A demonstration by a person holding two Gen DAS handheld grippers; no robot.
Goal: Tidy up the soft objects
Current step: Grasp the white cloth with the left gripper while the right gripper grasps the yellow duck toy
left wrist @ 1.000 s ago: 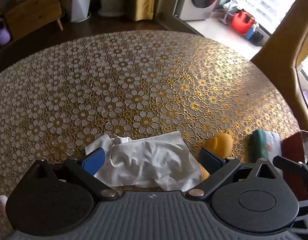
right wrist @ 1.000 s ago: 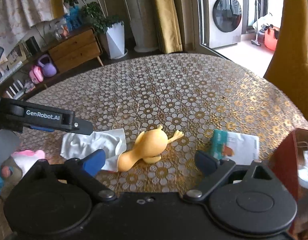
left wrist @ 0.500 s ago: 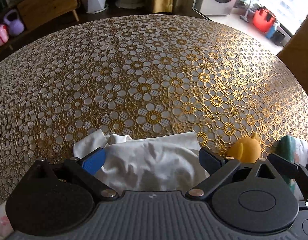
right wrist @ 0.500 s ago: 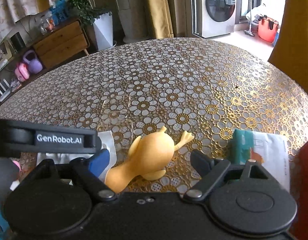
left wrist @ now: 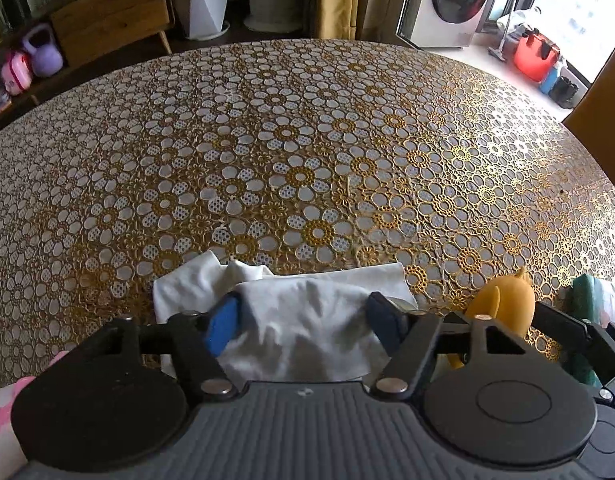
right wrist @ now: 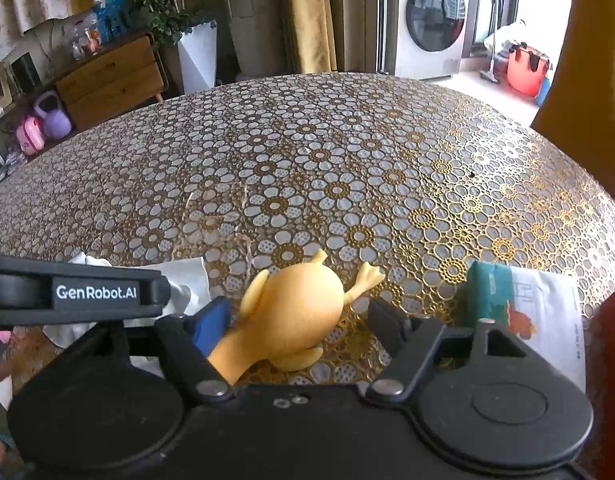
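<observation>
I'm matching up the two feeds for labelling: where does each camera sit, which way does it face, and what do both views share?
Left wrist: rides the left gripper, tilted down at the white cloth between its closing jaws; no hand visible.
Right wrist: rides the right gripper, tilted down at the yellow duck toy between its closing jaws; the left gripper's arm crosses at left.
Shared: cloth, duck, the green-and-white packet, the floral table, the washing machine.
</observation>
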